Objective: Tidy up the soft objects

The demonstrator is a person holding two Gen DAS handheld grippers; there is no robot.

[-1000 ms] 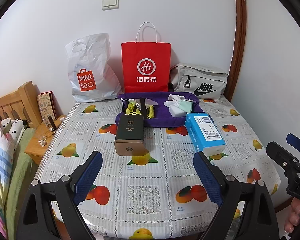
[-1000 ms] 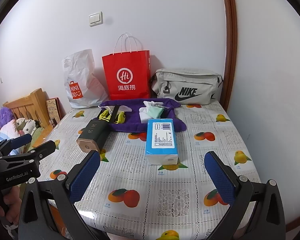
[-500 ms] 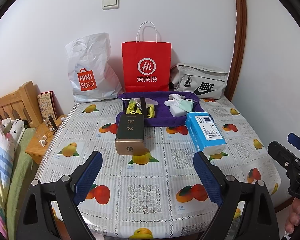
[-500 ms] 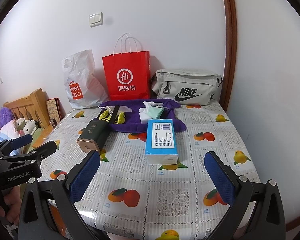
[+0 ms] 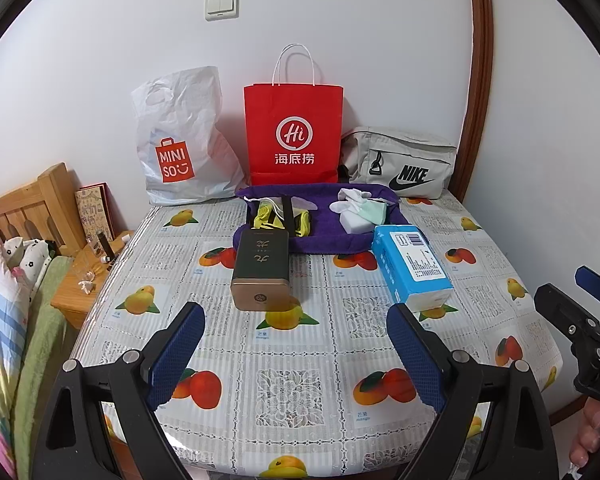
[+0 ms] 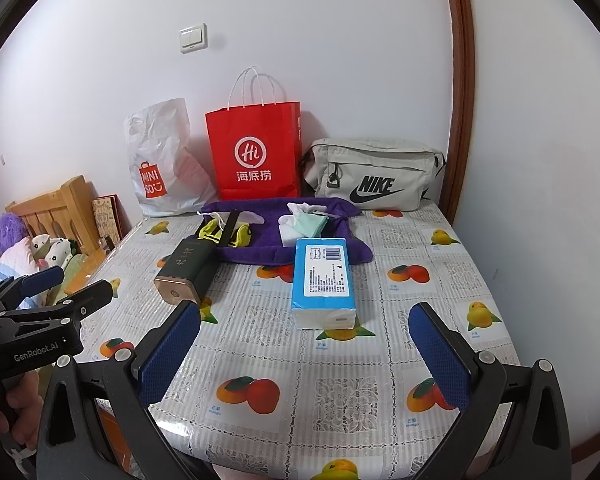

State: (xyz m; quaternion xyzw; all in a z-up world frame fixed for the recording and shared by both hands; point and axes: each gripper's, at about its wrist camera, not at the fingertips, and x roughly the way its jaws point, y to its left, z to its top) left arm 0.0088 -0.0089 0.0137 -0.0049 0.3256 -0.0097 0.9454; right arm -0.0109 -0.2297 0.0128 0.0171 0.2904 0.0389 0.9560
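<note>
My left gripper wide apart and empty over the near tablecloth, my right gripper likewise spread and empty, purple towel beyond the tissue pack and dark box, yellow cloth and white cloths on the towel

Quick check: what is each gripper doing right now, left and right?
Left gripper: open, holding nothing, above the table.
Right gripper: open, holding nothing.
</note>
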